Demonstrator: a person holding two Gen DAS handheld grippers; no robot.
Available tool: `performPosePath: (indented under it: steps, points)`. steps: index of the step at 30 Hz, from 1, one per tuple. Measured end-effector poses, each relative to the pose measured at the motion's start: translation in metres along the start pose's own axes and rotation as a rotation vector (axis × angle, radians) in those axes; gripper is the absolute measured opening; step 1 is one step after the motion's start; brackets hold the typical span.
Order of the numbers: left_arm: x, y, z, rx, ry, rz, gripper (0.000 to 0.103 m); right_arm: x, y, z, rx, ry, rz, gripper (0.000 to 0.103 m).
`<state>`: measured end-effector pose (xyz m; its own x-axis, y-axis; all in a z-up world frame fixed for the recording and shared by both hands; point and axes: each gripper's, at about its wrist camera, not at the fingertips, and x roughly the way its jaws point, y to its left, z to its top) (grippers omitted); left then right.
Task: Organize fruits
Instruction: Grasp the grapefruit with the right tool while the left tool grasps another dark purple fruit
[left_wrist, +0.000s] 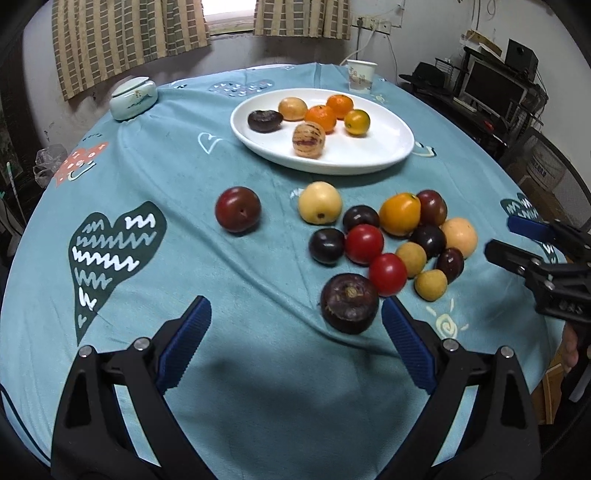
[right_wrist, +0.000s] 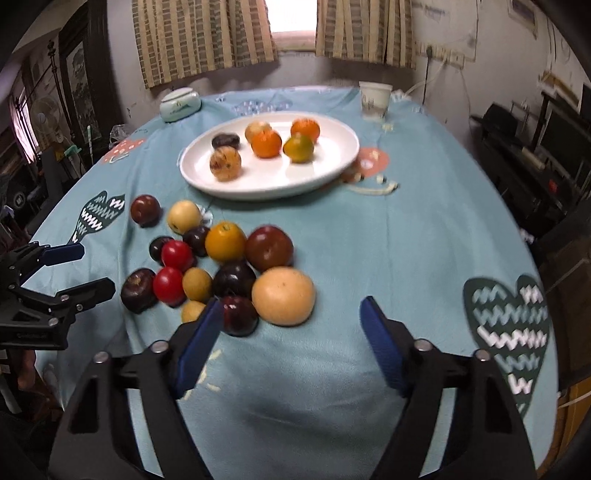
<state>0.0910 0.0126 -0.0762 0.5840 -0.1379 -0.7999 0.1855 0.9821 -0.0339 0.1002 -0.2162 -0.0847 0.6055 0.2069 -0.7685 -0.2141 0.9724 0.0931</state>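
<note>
A loose heap of fruit lies on the teal tablecloth: red tomatoes (left_wrist: 364, 243), dark plums (left_wrist: 326, 245), a yellow-orange tomato (left_wrist: 399, 214) and small tan fruits. A white plate (left_wrist: 369, 162) behind it holds several fruits, among them oranges. My left gripper (left_wrist: 294, 302) is open over bare cloth, its right fingertip next to a dark purple fruit (left_wrist: 349, 302). My right gripper (right_wrist: 291, 302) is open at the near side of the heap. A large pale orange fruit (right_wrist: 284, 295) sits just beyond its fingertips, untouched, and a dark plum (right_wrist: 238, 314) sits by its left finger.
A paper cup (left_wrist: 362, 75) and a lidded pale ceramic jar (left_wrist: 133, 98) stand at the table's far edge. One reddish plum (left_wrist: 238, 208) lies apart, left of the heap. Shelves with electronics (left_wrist: 491, 88) stand to the right of the round table.
</note>
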Motion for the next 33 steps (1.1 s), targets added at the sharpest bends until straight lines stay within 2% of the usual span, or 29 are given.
performPosePath:
  steps: [6,8,9,10,11,13,15,18,23,25,28,30,31,32,33]
  points:
    - [0.008,-0.004,-0.003,0.008,0.026,-0.026,0.095,0.029,-0.010,-0.001,0.038,0.061,0.042,0.065]
    - [0.011,-0.005,-0.003,0.008,0.036,-0.037,0.095,0.034,-0.016,0.001,0.067,0.049,0.075,0.063]
    - [0.013,-0.005,-0.002,0.009,0.043,-0.043,0.095,0.039,-0.018,0.004,0.085,0.051,0.106,0.060]
    - [0.015,-0.006,-0.002,0.010,0.048,-0.046,0.095,0.043,-0.020,0.005,0.100,0.057,0.142,0.049]
    - [0.016,-0.007,-0.002,0.011,0.052,-0.050,0.095,0.045,-0.021,0.007,0.113,0.061,0.173,0.047]
    - [0.020,-0.008,-0.001,0.006,0.063,-0.061,0.095,0.043,-0.019,0.010,0.100,0.070,0.170,0.046]
    - [0.021,-0.008,0.000,0.000,0.066,-0.063,0.095,0.030,-0.017,0.008,0.098,0.062,0.166,0.046]
    - [0.020,-0.008,0.002,0.002,0.060,-0.072,0.095,0.004,-0.013,-0.002,0.077,0.044,0.101,0.046]
    - [0.028,-0.017,0.005,0.042,0.066,-0.069,0.095,0.000,-0.018,-0.029,0.078,0.111,0.081,0.046]
    - [0.036,-0.022,0.005,0.061,0.077,-0.067,0.095,0.000,-0.021,-0.036,0.090,0.108,0.090,0.046]
    - [0.048,-0.029,0.003,0.094,0.094,-0.051,0.080,-0.001,-0.023,-0.038,0.095,0.105,0.093,0.047]
    - [0.047,-0.033,0.002,0.117,0.078,-0.042,0.079,0.003,-0.020,-0.040,0.079,0.133,0.076,0.051]
    - [0.047,-0.032,0.002,0.113,0.075,-0.046,0.078,0.004,-0.019,-0.040,0.066,0.130,0.074,0.058]
    - [0.046,-0.031,0.002,0.106,0.071,-0.047,0.073,0.005,-0.016,-0.040,0.055,0.125,0.081,0.063]
    - [0.045,-0.029,0.001,0.103,0.065,-0.047,0.068,0.005,-0.015,-0.040,0.052,0.120,0.080,0.063]
